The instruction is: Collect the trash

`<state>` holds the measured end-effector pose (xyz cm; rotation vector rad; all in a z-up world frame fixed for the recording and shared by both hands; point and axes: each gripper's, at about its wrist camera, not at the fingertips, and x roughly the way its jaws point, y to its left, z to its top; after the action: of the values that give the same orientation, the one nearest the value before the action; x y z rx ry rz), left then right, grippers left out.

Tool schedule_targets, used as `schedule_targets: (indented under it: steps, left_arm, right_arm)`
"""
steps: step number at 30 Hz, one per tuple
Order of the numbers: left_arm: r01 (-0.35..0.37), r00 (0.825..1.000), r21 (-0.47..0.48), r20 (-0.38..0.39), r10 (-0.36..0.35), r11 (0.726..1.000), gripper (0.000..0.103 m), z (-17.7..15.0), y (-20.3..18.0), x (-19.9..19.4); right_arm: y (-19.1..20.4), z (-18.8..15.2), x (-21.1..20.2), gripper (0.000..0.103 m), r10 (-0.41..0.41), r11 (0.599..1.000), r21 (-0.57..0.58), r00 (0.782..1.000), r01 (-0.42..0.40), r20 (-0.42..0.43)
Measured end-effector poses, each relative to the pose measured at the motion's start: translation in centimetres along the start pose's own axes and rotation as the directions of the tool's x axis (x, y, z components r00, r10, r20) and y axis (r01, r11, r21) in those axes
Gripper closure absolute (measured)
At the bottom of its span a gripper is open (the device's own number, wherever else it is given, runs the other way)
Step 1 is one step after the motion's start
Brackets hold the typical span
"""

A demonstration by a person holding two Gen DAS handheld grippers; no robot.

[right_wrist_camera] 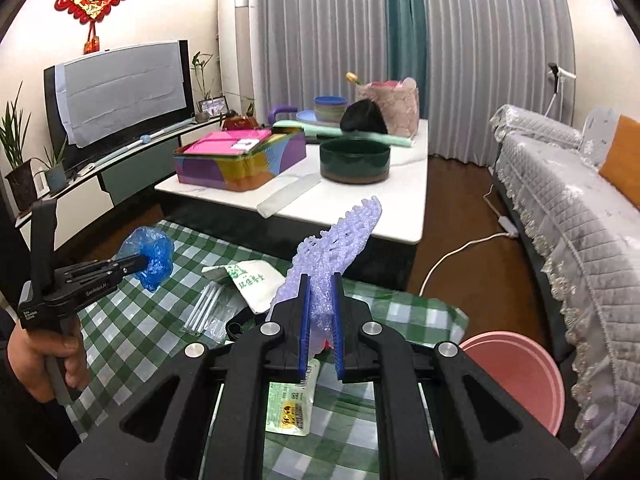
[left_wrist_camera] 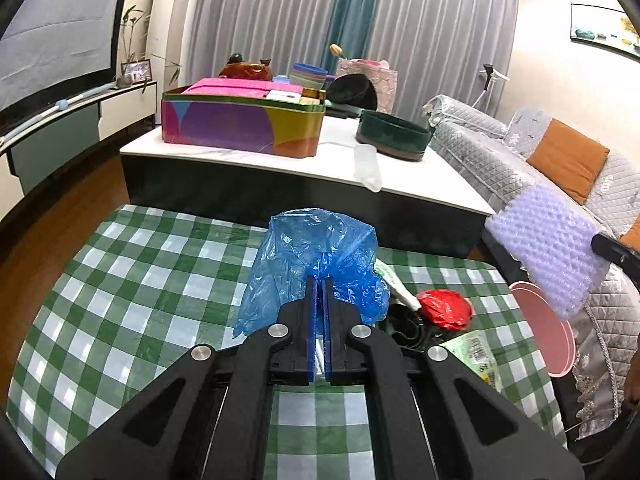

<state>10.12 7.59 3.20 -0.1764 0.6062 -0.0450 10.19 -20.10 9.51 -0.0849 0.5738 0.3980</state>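
A crumpled blue plastic bag (left_wrist_camera: 316, 256) is pinched between the nearly closed blue pads of the left gripper (left_wrist_camera: 320, 280) and is held up above the green-and-white checked cloth (left_wrist_camera: 132, 304). In the right wrist view the same bag (right_wrist_camera: 154, 258) is seen bunched at the tip of the left gripper (right_wrist_camera: 140, 262), whose handle is gripped by a hand (right_wrist_camera: 44, 356).

A piece of pale purple foam netting (right_wrist_camera: 340, 240) is clamped between the pads of the right gripper (right_wrist_camera: 320, 280) and stands up and away from it. From the left wrist view, that netting (left_wrist_camera: 552, 252) is held in the air above a pink bucket (left_wrist_camera: 548, 328) just beside the cloth.

On the cloth, 1 red wrapper (left_wrist_camera: 446, 310), 1 white paper bag with green print (right_wrist_camera: 252, 280), a clear packet of white straws (right_wrist_camera: 208, 308) and 1 green-and-yellow packet (right_wrist_camera: 292, 404) are seen lying near one another. Beyond the cloth, a low white table (right_wrist_camera: 360, 216) carries 1 colourful box (right_wrist_camera: 240, 160) and 1 dark green bowl (right_wrist_camera: 354, 160).
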Motion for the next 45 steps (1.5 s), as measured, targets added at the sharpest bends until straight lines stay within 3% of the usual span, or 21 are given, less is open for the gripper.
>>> schedule_targets:
  steps: [8, 21, 45]
  left_arm:
    - [0.02, 1.0, 0.016, 0.009, -0.02, 1.0, 0.101, -0.6, -1.3, -1.4]
    - [0.053, 0.998, 0.07, 0.017, -0.055, 0.996, 0.101, -1.2, -4.5, -1.9]
    - [0.197, 0.98, 0.152, -0.035, -0.194, 0.968, 0.101, -0.7, -14.1, 1.4]
  right_arm:
    - [-1.4, 0.8, -3.5, 0.093, -0.048, 0.997, -0.051, 0.998, 0.05, 0.038]
    - [-5.1, -2.3, -4.6, 0.093, -0.133, 0.991, -0.017, 0.989, 0.134, 0.059]
    - [-14.1, -3.4, -7.6, 0.093, -0.301, 0.947, 0.138, 0.95, 0.289, 0.077]
